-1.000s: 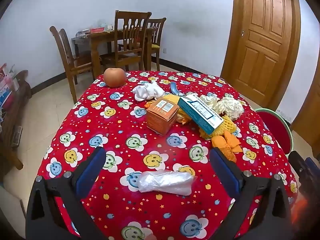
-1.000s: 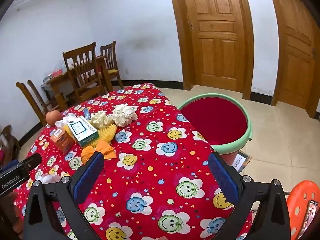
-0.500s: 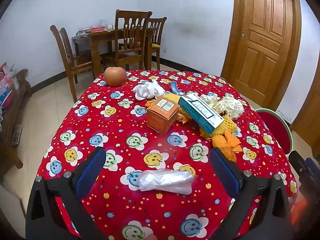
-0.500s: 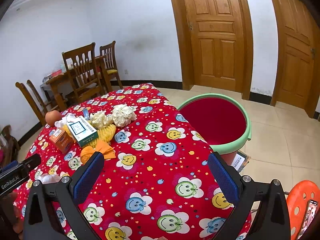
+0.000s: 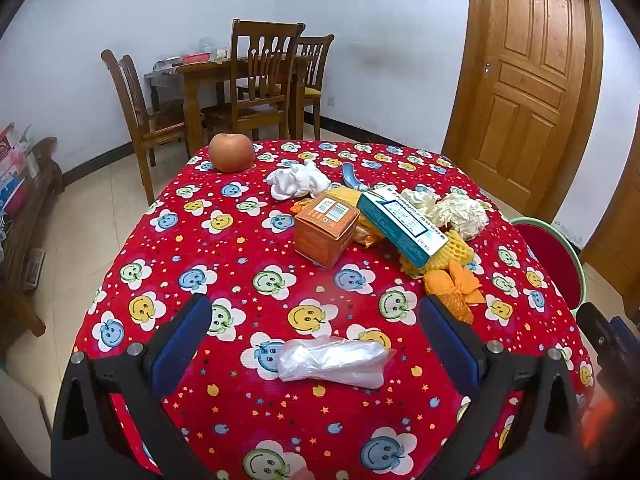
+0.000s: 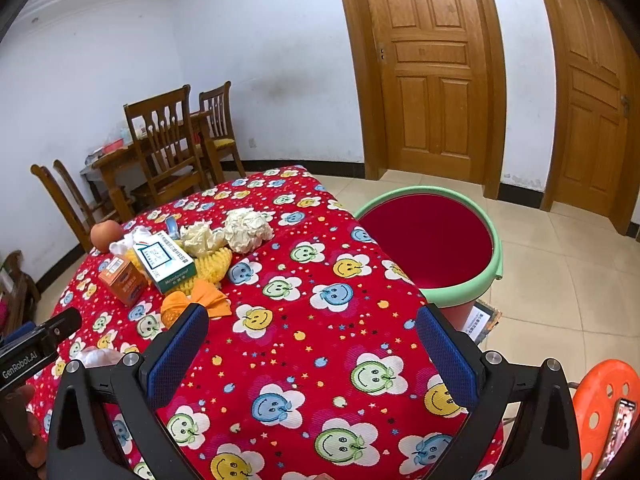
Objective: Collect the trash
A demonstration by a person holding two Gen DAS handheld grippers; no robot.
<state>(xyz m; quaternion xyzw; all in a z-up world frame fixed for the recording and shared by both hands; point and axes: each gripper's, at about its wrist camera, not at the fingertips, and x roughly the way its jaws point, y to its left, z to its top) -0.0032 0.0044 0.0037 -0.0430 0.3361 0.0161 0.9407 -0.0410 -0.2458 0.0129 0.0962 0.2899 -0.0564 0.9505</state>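
right, my left gripper has its jaws spread wide and empty, and the crumpled clear plastic bag lies on the red smiley tablecloth just ahead of it, between the two pads, long axis running across from one pad to the other. my right gripper is also open and empty, nearer the green-rimmed red bin. i reckon the left takes the bag.

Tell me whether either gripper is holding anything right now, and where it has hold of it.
Nothing is held. The left gripper and right gripper both hover with jaws wide open; the crumpled clear plastic bag lies untouched on the red smiley-print tablecloth.
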